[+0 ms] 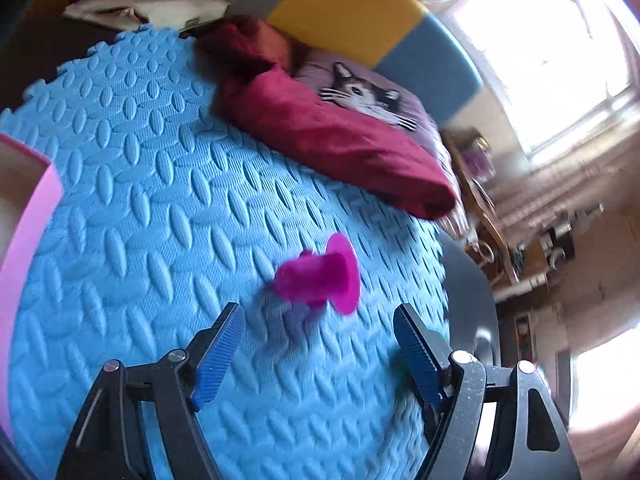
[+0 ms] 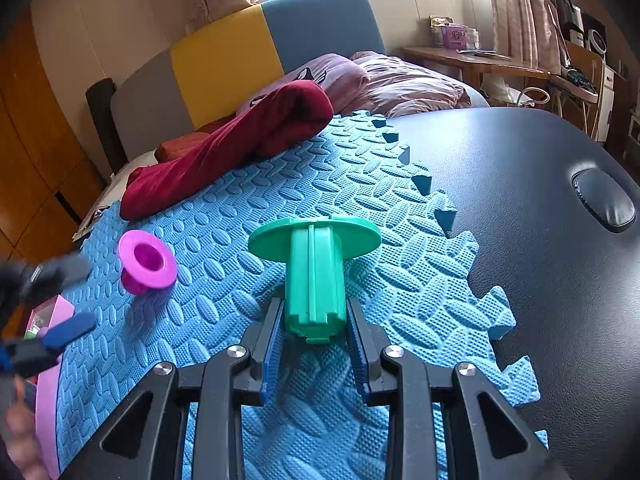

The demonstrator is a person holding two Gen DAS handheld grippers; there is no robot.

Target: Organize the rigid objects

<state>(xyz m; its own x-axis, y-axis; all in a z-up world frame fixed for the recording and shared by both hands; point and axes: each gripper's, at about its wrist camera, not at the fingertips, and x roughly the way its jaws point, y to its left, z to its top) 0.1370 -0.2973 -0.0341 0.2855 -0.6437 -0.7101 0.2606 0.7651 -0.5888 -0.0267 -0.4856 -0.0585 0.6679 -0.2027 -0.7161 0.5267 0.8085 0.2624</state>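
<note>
On the blue mat [image 2: 360,184], with the pink box [image 1: 36,216] waiting at its edge probably as the sorting bin, the right gripper [image 2: 316,328] clamps the green peg [image 2: 314,276] for carrying, while the left gripper [image 1: 320,344] gapes empty near the magenta peg [image 1: 320,276].

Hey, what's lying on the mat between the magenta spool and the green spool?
Nothing: in the right wrist view only bare blue foam mat separates the magenta spool from the green spool held in the right tongs.
</note>
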